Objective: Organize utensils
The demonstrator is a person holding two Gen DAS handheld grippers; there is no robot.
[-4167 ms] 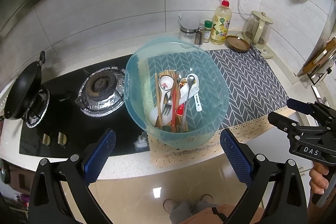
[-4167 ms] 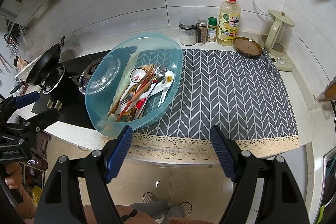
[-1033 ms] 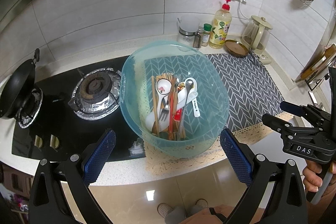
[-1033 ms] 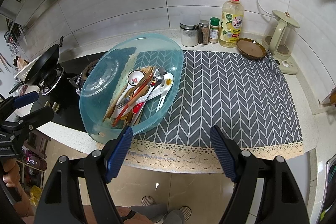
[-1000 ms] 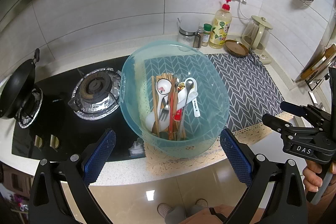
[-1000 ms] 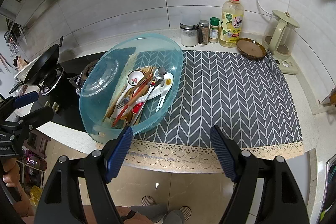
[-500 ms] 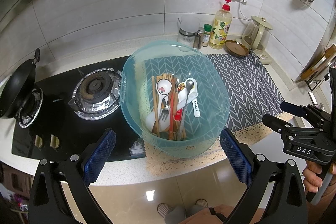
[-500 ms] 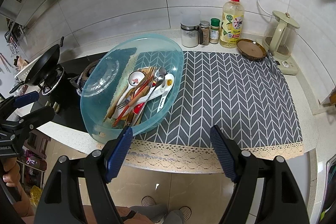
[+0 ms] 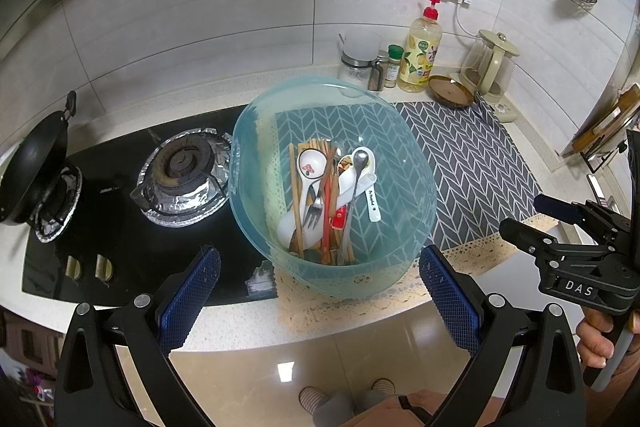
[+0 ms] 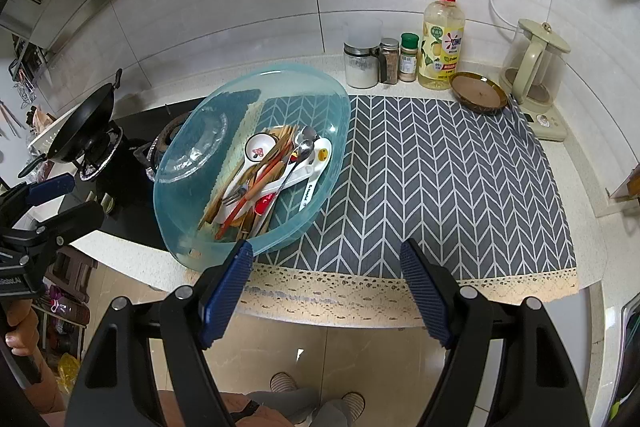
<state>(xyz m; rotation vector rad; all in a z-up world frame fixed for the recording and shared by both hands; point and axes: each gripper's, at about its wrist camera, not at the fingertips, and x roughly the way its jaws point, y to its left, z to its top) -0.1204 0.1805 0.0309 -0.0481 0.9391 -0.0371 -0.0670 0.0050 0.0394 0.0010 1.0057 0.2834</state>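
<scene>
A clear blue plastic basin sits on the left end of a grey chevron mat. It holds a pile of utensils: white ceramic spoons, a metal spoon, a fork and wooden chopsticks. The basin and the utensils also show in the right wrist view. My left gripper is open and empty, held off the counter's front edge before the basin. My right gripper is open and empty before the mat, just right of the basin.
A black gas hob with a foil-lined burner and a wok lies left of the basin. Spice jars, a soap bottle, a brown dish and a glass kettle stand along the back wall.
Over four seconds both views drifted slightly, framing the basin a little closer. Both grippers stayed open and empty. Nothing in the basin moved.
</scene>
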